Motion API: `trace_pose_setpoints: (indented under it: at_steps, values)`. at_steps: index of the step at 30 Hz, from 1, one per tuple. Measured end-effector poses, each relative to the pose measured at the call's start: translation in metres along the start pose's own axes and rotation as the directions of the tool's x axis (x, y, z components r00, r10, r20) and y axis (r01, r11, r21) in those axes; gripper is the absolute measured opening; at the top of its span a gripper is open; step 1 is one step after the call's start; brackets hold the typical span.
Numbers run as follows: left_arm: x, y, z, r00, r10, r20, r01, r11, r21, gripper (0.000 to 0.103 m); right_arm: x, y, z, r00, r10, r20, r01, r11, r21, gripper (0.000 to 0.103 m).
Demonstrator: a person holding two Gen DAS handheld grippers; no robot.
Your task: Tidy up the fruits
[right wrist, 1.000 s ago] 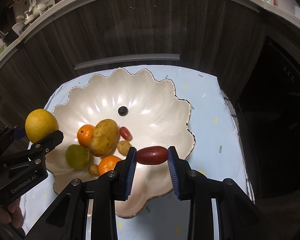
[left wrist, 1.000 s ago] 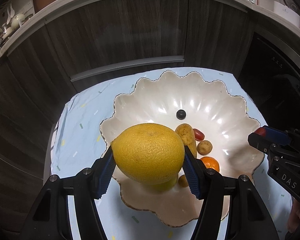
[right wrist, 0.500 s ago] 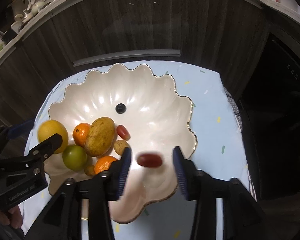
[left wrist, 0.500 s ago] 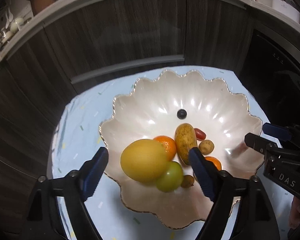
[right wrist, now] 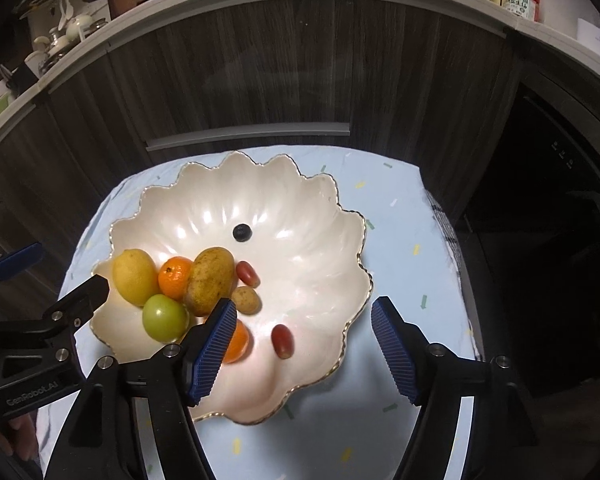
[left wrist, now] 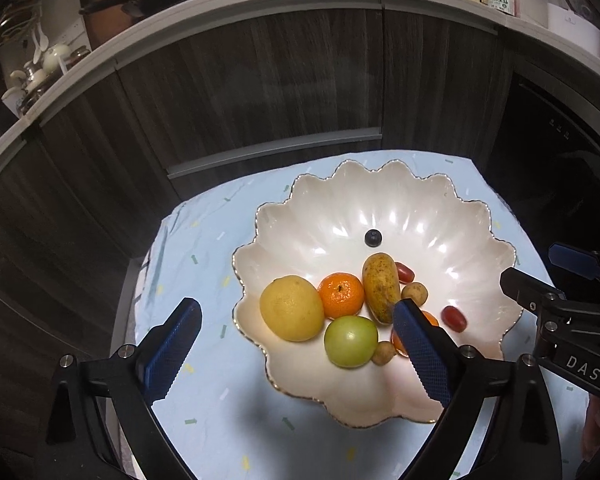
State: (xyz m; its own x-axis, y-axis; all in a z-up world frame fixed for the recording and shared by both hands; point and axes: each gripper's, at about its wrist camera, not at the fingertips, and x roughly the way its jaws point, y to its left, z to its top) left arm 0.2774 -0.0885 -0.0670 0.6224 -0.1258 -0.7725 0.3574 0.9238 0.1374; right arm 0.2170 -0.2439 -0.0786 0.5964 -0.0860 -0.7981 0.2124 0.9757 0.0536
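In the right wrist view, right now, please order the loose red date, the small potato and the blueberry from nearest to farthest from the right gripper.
Measured from the right gripper:
1. Red date, lying in the bowl between the open fingers.
2. Small potato, farther in, to the left.
3. Blueberry, alone near the bowl's centre.

A blue-padded right gripper finger [right wrist: 214, 346] is covering half of a small orange tangerine [right wrist: 238, 340]; the tiny countertop bottle labels [right wrist: 518, 0] are staying unreadable.

A glossy, pearly ceramic bowl [left wrist: 380, 208] with a gilt rim sits on matt blue cloth [left wrist: 204, 240] before dark, matt wood-grain cabinets [left wrist: 260, 88].
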Motion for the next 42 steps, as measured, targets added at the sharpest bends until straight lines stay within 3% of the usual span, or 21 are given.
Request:
trace_pose_setpoints:
  at_steps: [28,42]
  values:
    - [-0.101,0.010,-0.038,0.992,0.043,0.115,-0.033,0.996,-0.084,0.098,-0.096,0.014,-0.035,0.990,0.011,0.143,-0.015,1.000,0.023,0.071]
    - [-0.135,0.011,-0.065,0.988,0.077,0.134,-0.059,0.989,-0.134,0.098,-0.125,0.016,-0.060,0.981,0.011,0.192,-0.017,0.999,0.029,0.071]
